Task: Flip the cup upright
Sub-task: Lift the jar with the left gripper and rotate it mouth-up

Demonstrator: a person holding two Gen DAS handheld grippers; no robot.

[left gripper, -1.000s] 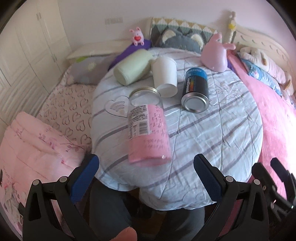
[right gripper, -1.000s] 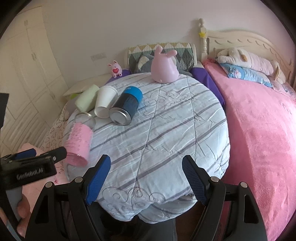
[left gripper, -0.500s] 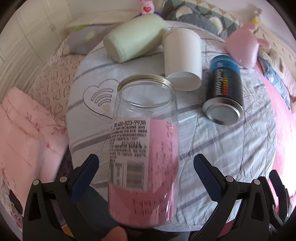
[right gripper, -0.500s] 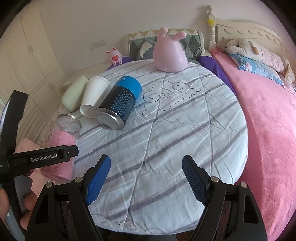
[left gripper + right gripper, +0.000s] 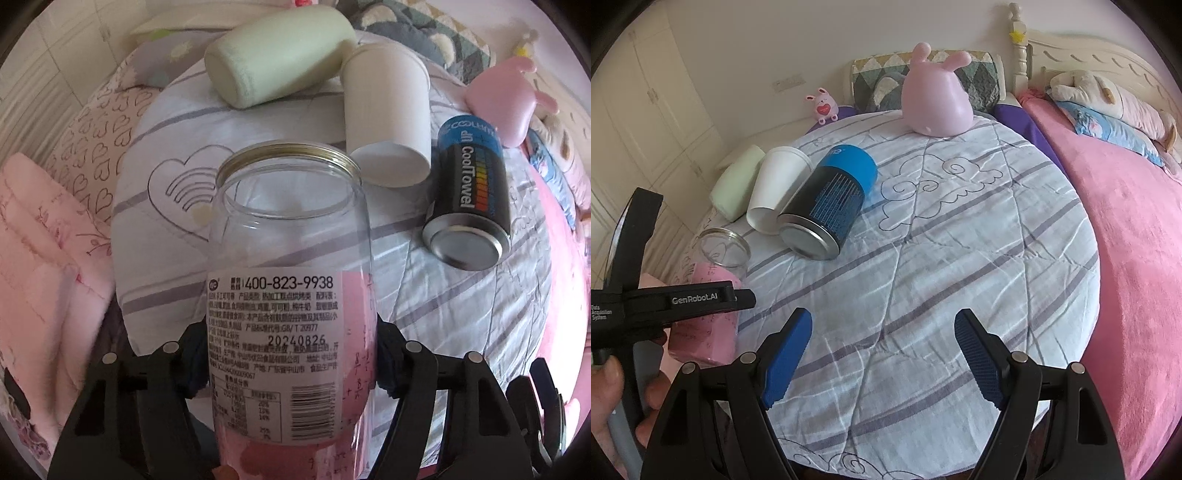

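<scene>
A: Which cup is taken as the task's thing, and where is it found?

B: The clear jar-like cup (image 5: 290, 295), pink-labelled, is seen lying on its side at the near left edge of the round quilted tabletop (image 5: 960, 240). Its gold-rimmed mouth is pointed away, toward the white paper cup (image 5: 388, 110); its base is turned toward the holder.

A: How is the long axis set against the tongs?

B: In the left wrist view the axis is run straight forward along the fingers of the left tongs (image 5: 290, 363). The lower labelled body is set between the two jaws, and the jaws are pressed against both its sides. The left tongs are judged clamped on the cup.

A: And the right tongs?

B: The right tongs (image 5: 882, 360) are held spread wide over bare quilt, nothing between them, well apart from the cup. The left tongs are plainly the nearer.

A: What is the coming move turned on?

B: On that axis, by judgement. The mouth has to be swung up and the base brought down onto the tabletop, so a pitch about the grip line is called for. The cup is not yet stood up.

A: Any crowding noted?

B: The black-and-blue can (image 5: 469, 195) and the green roll (image 5: 277, 51) lie beyond the mouth, apart from it.
</scene>
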